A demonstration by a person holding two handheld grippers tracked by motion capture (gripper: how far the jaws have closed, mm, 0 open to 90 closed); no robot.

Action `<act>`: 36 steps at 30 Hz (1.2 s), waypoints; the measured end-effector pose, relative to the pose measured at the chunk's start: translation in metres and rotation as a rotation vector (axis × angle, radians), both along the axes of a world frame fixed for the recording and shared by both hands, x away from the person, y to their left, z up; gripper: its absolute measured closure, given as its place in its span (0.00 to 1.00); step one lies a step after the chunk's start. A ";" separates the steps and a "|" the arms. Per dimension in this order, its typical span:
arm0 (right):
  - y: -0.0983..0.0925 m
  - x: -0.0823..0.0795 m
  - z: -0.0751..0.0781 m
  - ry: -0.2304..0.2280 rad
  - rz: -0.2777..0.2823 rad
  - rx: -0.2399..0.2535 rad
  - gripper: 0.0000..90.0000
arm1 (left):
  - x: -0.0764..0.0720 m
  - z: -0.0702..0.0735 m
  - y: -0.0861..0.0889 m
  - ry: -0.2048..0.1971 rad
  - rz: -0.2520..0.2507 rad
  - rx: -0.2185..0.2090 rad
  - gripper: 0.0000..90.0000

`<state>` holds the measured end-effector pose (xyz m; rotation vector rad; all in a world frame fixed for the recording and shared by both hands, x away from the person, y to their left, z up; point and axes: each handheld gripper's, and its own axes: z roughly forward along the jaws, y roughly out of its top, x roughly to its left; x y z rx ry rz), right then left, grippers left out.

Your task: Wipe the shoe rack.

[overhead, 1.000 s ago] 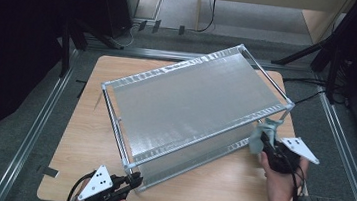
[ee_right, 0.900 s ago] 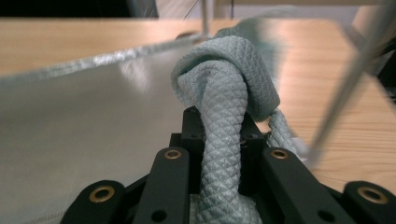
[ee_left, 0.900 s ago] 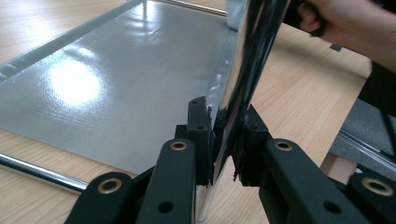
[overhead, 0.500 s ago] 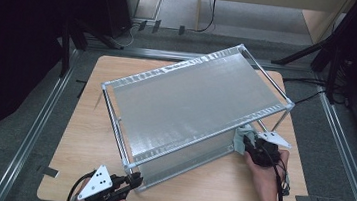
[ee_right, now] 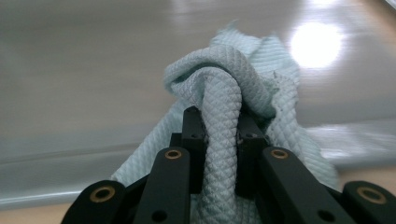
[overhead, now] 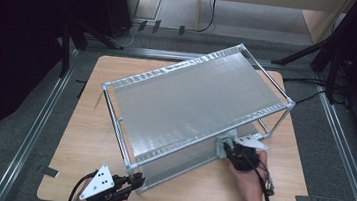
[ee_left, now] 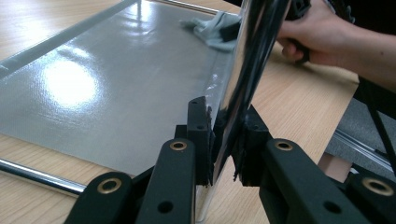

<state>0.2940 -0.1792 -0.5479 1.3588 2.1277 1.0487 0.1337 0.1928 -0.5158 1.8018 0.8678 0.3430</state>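
A chrome rack [overhead: 196, 107] with two grey shelves stands on the wooden table [overhead: 87, 136]. My left gripper [overhead: 135, 179] is at the rack's near left corner, shut on the upright chrome post [ee_left: 243, 79]. My right gripper [overhead: 229, 148] is at the rack's near right side, shut on a bunched pale blue-green cloth [ee_right: 224, 93]. Its jaws have just been closing with the cloth between them. The cloth [ee_left: 212, 32] rests on the lower shelf [ee_left: 116, 70], under the edge of the top shelf. The right hand [ee_left: 317, 32] sits behind the post.
The rack lies slantwise across most of the table. Bare wood runs along the near edge [overhead: 196, 198] and at the left side. Metal rails [overhead: 32, 135] flank the table on the floor, and dark stands rise at the back.
My right gripper has moved left and down with the cloth, from outside the rack's right front post onto the lower shelf. The left gripper has stayed on the corner post.
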 end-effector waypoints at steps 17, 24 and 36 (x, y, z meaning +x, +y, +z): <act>0.140 -0.078 -0.006 0.049 0.414 0.031 0.87 | -0.001 0.000 -0.005 -0.004 -0.018 0.001 0.88; 0.067 -0.039 -0.002 -0.005 0.179 -0.038 0.86 | -0.002 0.000 -0.003 -0.001 -0.024 0.005 0.88; -0.065 0.009 0.006 -0.053 -0.249 -0.002 0.69 | -0.001 0.000 0.001 0.000 -0.018 0.004 0.88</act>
